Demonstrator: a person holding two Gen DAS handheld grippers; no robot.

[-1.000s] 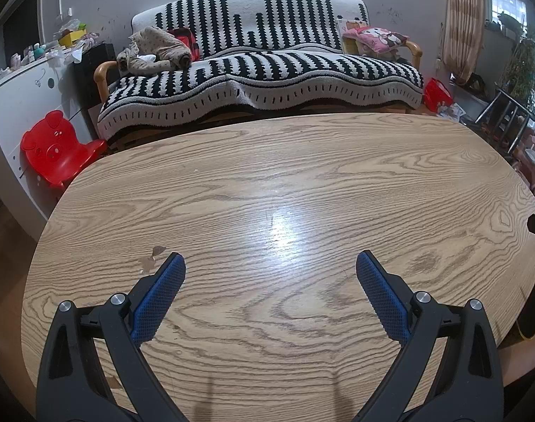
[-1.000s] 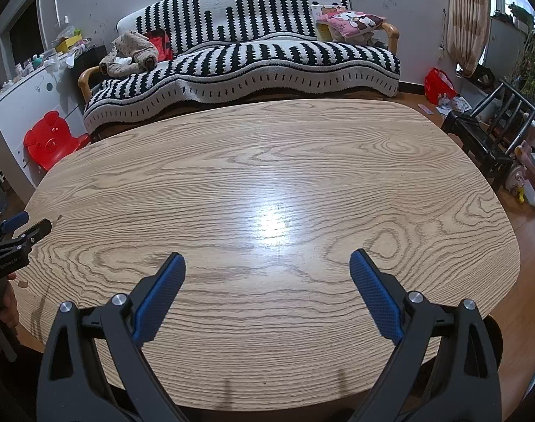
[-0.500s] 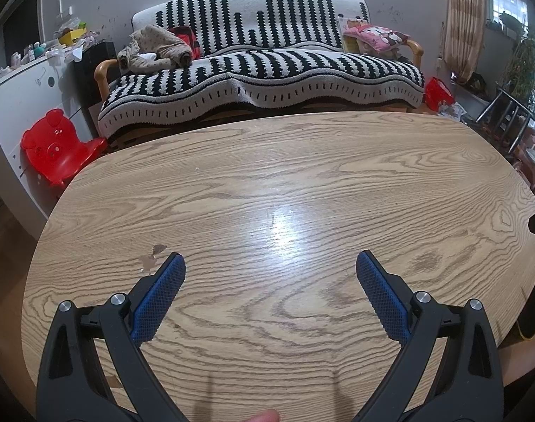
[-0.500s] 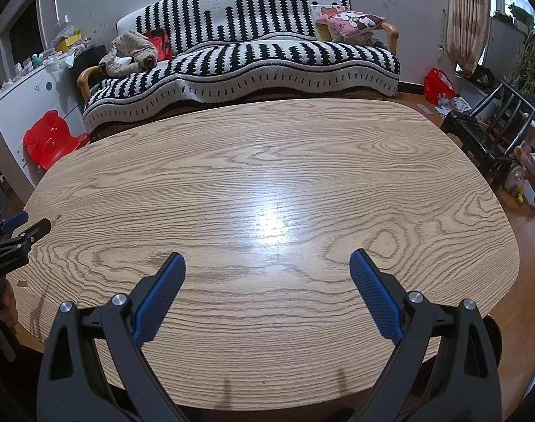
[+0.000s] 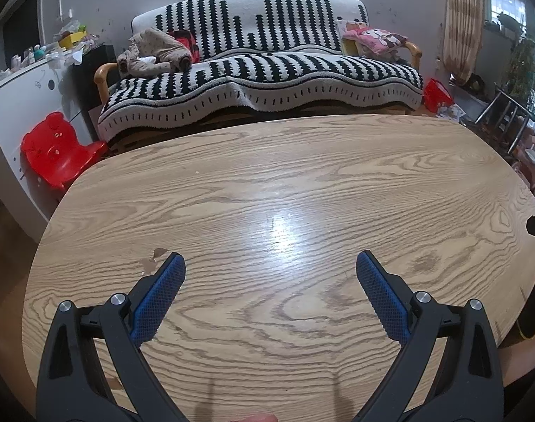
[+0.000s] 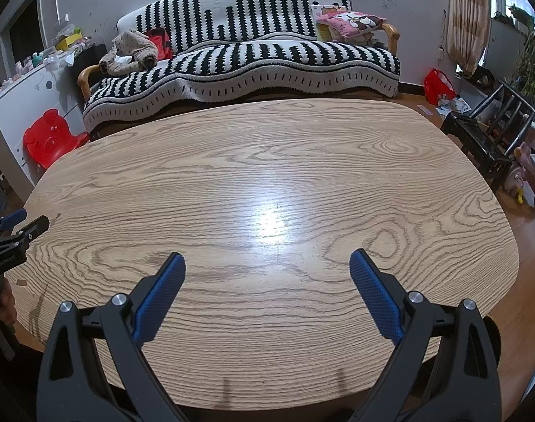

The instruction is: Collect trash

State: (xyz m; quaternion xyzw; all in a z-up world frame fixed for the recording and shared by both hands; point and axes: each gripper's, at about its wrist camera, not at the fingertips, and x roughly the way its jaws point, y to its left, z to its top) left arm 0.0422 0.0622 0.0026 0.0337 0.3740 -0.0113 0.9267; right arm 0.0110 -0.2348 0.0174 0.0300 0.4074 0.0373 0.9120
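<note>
My left gripper (image 5: 269,263) hangs open over the near part of a wooden oval table (image 5: 302,183), with nothing between its blue pads. My right gripper (image 6: 267,262) is open too, above the same table (image 6: 302,161), and holds nothing. In the right wrist view the left gripper (image 6: 19,221) shows at the table's left edge, held by a hand. No trash piece lies on the tabletop in either view; only small chipped marks (image 5: 153,258) show near the left finger.
A black-and-white striped sofa (image 5: 260,70) stands behind the table, with a stuffed toy (image 5: 151,54) and pink cushion (image 5: 373,38). A red child's chair (image 5: 53,147) stands at left beside a white cabinet. A black chair (image 6: 492,130) and toys stand at right.
Both grippers stay almost still and open. In the left wrist view a fingertip has come into sight at the bottom edge.
</note>
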